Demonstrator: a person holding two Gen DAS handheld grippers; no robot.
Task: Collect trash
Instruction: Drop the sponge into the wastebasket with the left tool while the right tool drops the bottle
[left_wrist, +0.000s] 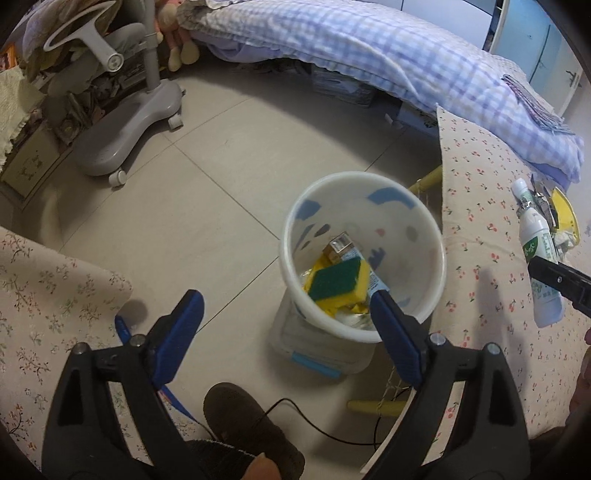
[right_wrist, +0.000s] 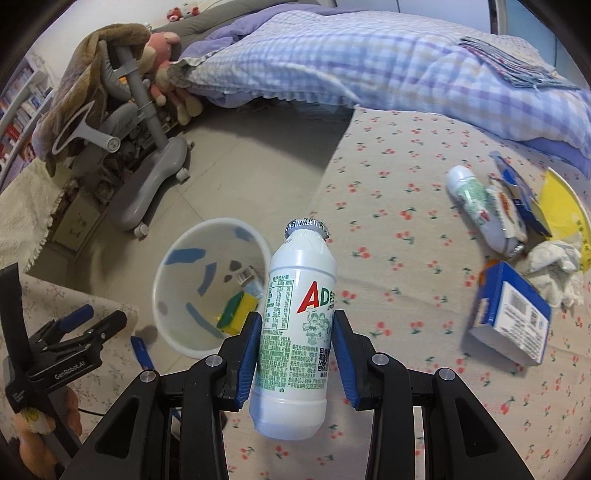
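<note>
Left gripper (left_wrist: 284, 306) is angled steeply down above the bin (left_wrist: 364, 254), fingers spread wide, nothing between them; right gripper (right_wrist: 295, 325) is tilted down, fingers pinching a white bottle (right_wrist: 295, 332); a sponge (left_wrist: 338, 282) and small carton (left_wrist: 338, 247) lie inside the bin; more trash, a blue box (right_wrist: 511, 314) and second bottle (right_wrist: 476, 201), sits on the floral cloth (right_wrist: 406, 221); bare tiled floor (left_wrist: 207, 206) is seen left of the bin.
</note>
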